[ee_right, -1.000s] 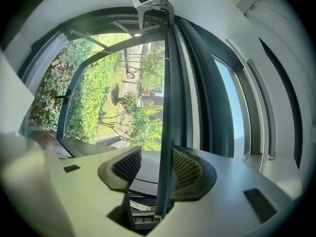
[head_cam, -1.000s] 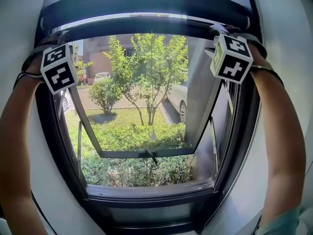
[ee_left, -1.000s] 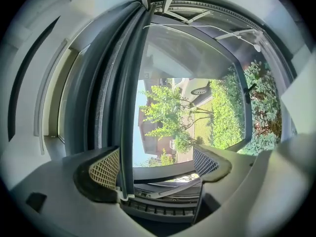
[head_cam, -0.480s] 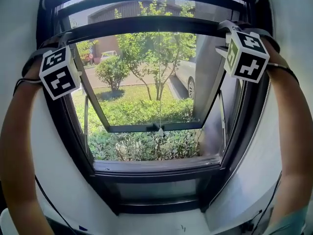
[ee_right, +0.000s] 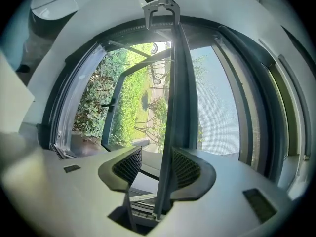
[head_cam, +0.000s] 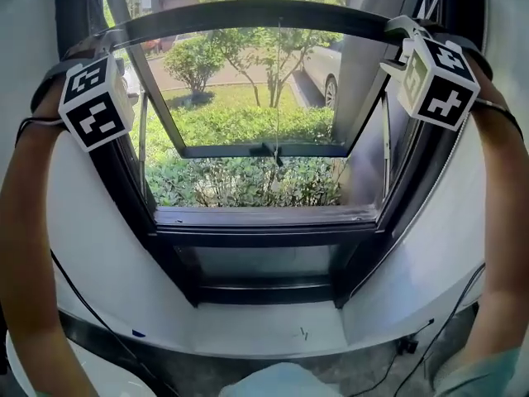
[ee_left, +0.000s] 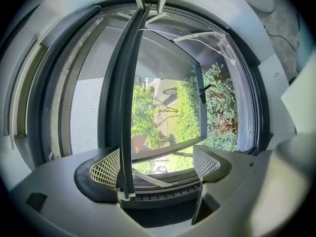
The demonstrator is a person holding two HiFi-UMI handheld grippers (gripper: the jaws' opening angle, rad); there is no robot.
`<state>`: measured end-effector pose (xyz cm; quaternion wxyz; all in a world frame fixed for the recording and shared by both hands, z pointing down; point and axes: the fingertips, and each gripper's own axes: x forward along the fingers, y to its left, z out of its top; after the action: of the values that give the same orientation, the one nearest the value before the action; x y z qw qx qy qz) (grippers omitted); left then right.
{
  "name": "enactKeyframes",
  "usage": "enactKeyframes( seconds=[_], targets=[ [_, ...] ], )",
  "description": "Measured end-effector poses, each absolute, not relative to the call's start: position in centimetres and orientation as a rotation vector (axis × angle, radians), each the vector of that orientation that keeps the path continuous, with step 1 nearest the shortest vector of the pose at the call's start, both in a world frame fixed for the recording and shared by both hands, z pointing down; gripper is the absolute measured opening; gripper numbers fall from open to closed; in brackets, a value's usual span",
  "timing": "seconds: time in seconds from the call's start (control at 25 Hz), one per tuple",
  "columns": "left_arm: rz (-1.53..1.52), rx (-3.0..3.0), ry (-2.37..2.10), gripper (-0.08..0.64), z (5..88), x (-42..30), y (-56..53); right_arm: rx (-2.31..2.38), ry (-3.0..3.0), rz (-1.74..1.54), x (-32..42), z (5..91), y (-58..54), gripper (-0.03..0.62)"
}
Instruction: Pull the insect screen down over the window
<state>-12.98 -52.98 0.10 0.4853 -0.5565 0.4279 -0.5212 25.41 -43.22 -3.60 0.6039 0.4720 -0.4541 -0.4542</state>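
The insect screen's dark bottom bar point(head_cam: 264, 11) arcs across the top of the window opening. My left gripper point(head_cam: 101, 50) hooks over its left end and my right gripper point(head_cam: 398, 28) over its right end. In the left gripper view the bar point(ee_left: 127, 83) runs between the open jaws of the left gripper point(ee_left: 155, 164), lying against the left pad point(ee_left: 106, 169). In the right gripper view the bar point(ee_right: 174, 83) rests against the right pad point(ee_right: 186, 168) of the open right gripper point(ee_right: 157, 164). Grey mesh point(ee_left: 86, 112) point(ee_right: 217, 117) shows behind the bar. A thin pull cord point(head_cam: 278, 81) hangs from the bar's middle.
The glass sash point(head_cam: 264, 150) is swung outward over shrubs and grass. A dark sill point(head_cam: 264, 216) and frame lie below, then a white wall point(head_cam: 107, 246). Black cables point(head_cam: 83, 304) trail at the lower left and right. A pale teal cloth point(head_cam: 273, 380) sits at the bottom edge.
Both grippers and the screen bar have come down over the window opening. The head view has tipped lower, showing more sill and wall beneath.
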Motion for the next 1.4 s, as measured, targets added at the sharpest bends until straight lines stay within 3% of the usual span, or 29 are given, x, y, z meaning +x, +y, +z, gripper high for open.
enactKeyframes(
  seconds=[1.4],
  targets=[
    [-1.465, -1.519, 0.799, 0.454, 20.7, -12.7, -51.5, 0.811, -1.096, -0.805, 26.3, 17.0, -43.0, 0.169]
  ],
)
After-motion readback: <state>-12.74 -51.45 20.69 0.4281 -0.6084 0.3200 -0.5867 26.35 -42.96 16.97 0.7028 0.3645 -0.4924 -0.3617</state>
